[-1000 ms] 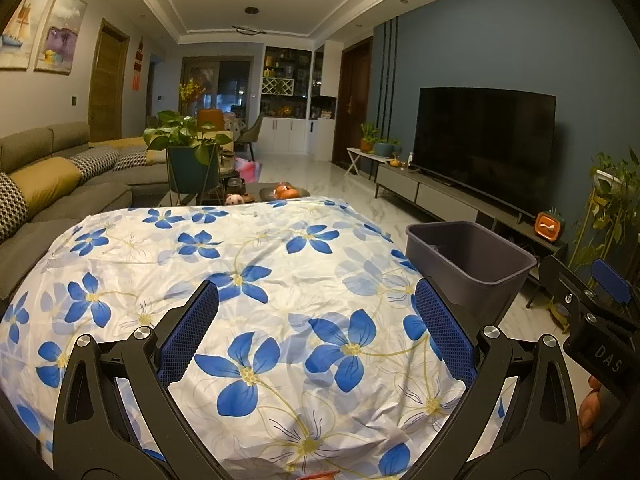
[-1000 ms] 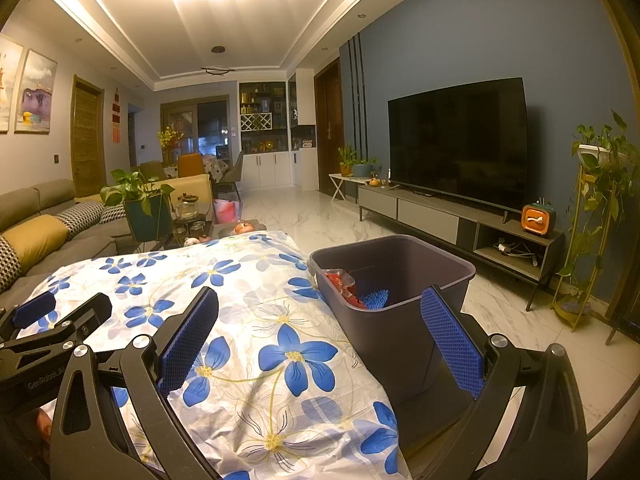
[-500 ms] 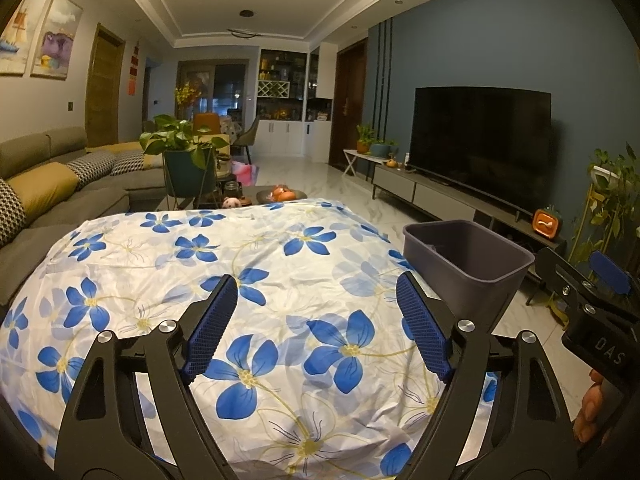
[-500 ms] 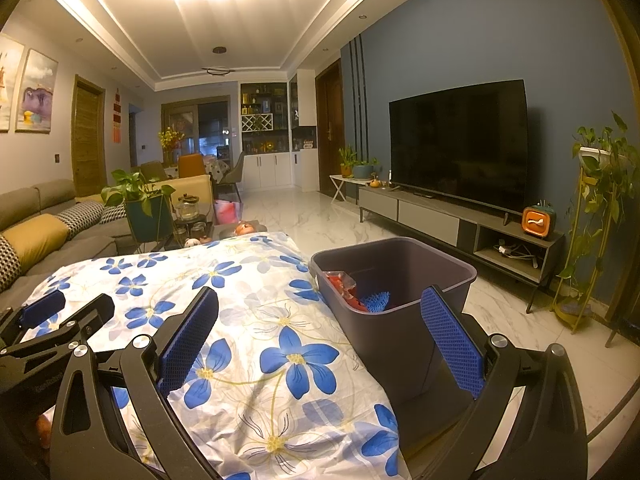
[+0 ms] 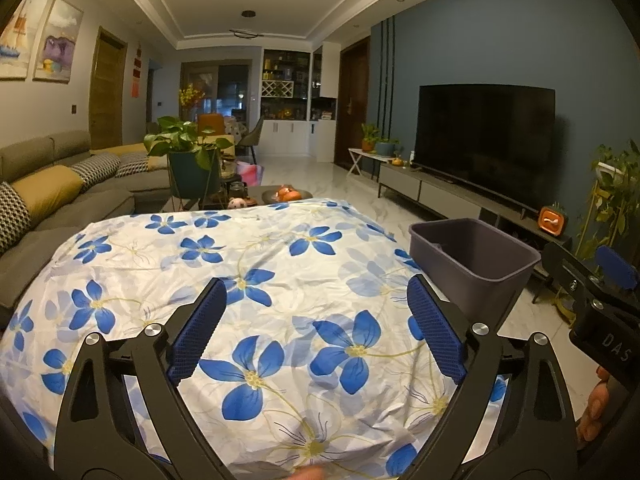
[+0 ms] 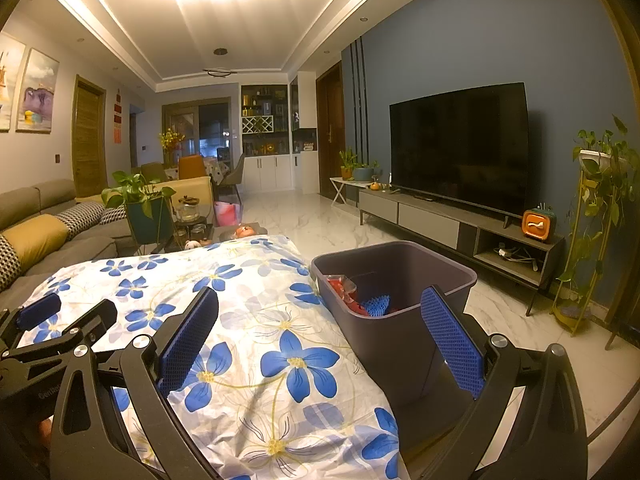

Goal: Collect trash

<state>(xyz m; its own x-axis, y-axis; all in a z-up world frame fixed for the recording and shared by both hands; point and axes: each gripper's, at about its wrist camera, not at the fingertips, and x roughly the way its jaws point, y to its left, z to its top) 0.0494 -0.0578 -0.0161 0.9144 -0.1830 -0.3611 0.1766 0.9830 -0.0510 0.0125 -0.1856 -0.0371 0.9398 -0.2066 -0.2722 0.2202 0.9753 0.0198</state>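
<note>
My left hand-held gripper (image 5: 316, 334) hangs over the flowered cloth (image 5: 256, 280) on the desk, its jaws spread wide with nothing between them; they have just been opening again after a brief narrowing. My right hand-held gripper (image 6: 320, 344) is also wide open and empty, one finger over the cloth, the other in front of the bin (image 6: 400, 300). The grey bin stands just beside the desk's right edge. Inside it, against the near-left wall, lie a red wrapper (image 6: 342, 290) and a blue mesh piece (image 6: 376, 305), touching each other. From the left view I see only the bin's rim and walls, not what is inside. On the cloth itself I see no trash.
</note>
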